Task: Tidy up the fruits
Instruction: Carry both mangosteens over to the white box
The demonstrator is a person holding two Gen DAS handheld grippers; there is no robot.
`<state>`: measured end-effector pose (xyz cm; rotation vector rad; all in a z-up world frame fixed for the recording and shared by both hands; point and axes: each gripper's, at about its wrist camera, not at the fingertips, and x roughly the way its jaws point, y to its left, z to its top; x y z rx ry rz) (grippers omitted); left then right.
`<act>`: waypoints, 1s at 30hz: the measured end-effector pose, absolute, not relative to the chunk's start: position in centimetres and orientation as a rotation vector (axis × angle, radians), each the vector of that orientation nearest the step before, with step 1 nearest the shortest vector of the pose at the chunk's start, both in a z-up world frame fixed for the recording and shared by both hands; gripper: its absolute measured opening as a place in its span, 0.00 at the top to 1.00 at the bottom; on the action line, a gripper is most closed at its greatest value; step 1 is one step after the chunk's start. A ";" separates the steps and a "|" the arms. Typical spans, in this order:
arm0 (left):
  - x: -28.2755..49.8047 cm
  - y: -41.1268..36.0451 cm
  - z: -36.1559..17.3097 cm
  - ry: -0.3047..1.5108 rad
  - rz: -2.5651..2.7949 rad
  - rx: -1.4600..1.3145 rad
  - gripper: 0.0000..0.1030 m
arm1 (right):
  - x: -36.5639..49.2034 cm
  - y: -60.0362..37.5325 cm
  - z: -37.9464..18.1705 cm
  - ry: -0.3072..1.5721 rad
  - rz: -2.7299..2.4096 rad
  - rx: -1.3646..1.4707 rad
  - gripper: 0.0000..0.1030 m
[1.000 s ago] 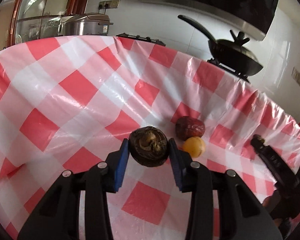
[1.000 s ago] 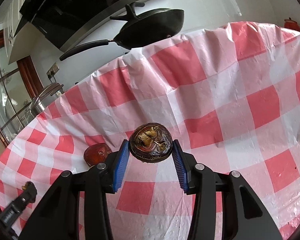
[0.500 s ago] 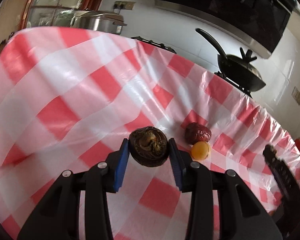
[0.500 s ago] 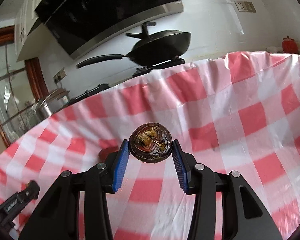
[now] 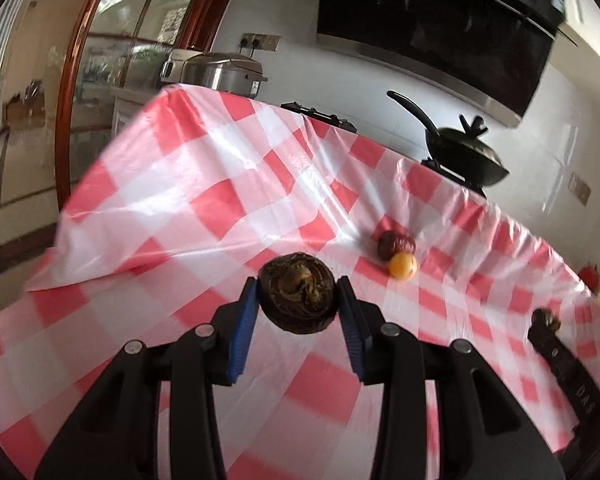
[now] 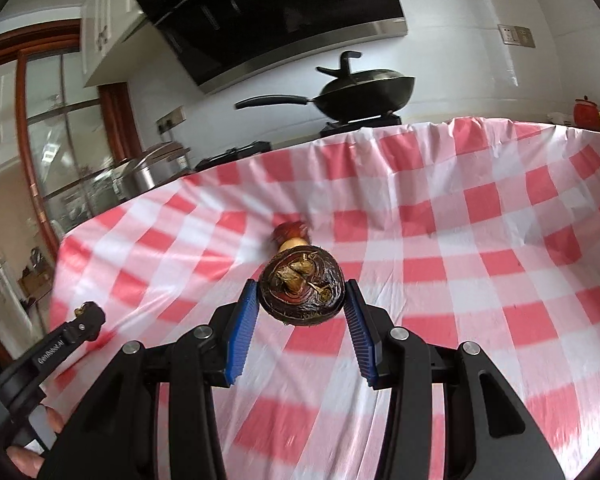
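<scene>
White-walled kitchen (image 5: 340,64), black range hood (image 5: 440,20)

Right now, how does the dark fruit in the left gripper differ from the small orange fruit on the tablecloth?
The dark fruit is brown-black and rough; the orange fruit is bright and smooth. The dark fruit looks larger. It is clamped in the left gripper; the orange fruit lies on the checked tablecloth, beside a red fruit. Both are roundish.

Both tongs, left (image 5: 297,308) and right (image 6: 301,308), are clamped, angled slightly downward.
</scene>
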<state>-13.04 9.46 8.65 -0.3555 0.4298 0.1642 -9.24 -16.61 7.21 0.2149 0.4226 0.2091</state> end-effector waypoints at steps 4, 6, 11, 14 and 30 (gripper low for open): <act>-16.2 9.5 9.4 0.445 0.148 -0.320 0.61 | -12.1 -15.3 6.9 0.459 0.269 0.190 0.58; -17.3 9.4 9.8 0.454 0.146 -0.293 0.61 | -13.4 -14.4 6.8 0.469 0.300 0.168 0.58; -20.7 9.9 9.5 0.474 0.162 -0.228 0.61 | -15.9 -12.7 6.4 0.496 0.375 0.139 0.58; -22.8 10.8 8.4 0.499 0.174 -0.210 0.61 | -17.0 -11.5 6.0 0.519 0.419 0.126 0.58; -32.6 16.8 7.5 0.512 0.297 -0.153 0.61 | -25.7 -2.0 5.6 0.544 0.722 -0.109 0.58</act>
